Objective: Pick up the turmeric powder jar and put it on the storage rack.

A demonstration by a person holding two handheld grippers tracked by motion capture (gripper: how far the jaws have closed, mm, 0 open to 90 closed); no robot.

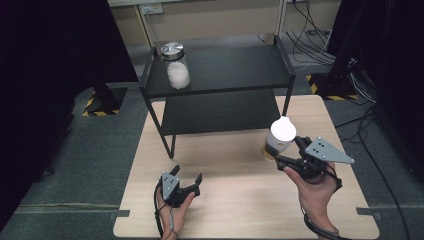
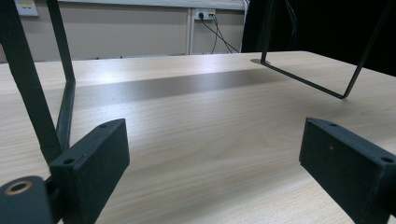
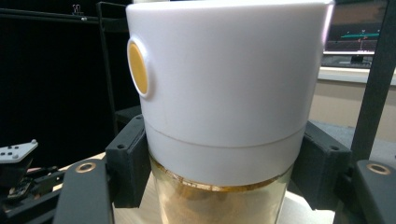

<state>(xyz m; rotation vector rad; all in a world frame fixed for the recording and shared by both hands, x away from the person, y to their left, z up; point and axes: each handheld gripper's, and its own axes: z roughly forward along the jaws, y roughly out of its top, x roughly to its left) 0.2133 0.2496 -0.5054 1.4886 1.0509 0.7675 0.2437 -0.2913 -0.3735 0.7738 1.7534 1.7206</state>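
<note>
From the high view the right tongs (image 1: 285, 152) are clamping a white-lidded jar (image 1: 280, 137) near the right side of the table (image 1: 235, 200), just in front of the black two-tier shelf (image 1: 220, 75), while a second jar with a silver lid (image 1: 175, 65) is standing on the shelf's top tier at its left end. The right gripper view is adding the close detail: both jaws are pressing the jar where the lid meets the glass, amber contents are showing below, and a yellow round button (image 3: 138, 67) is sitting on the lid's side. The left tongs (image 1: 186, 181) are resting wide open and empty low on the table, and the left gripper view is looking between their jaws at bare wood and the shelf's thin legs (image 2: 65, 84).
</note>
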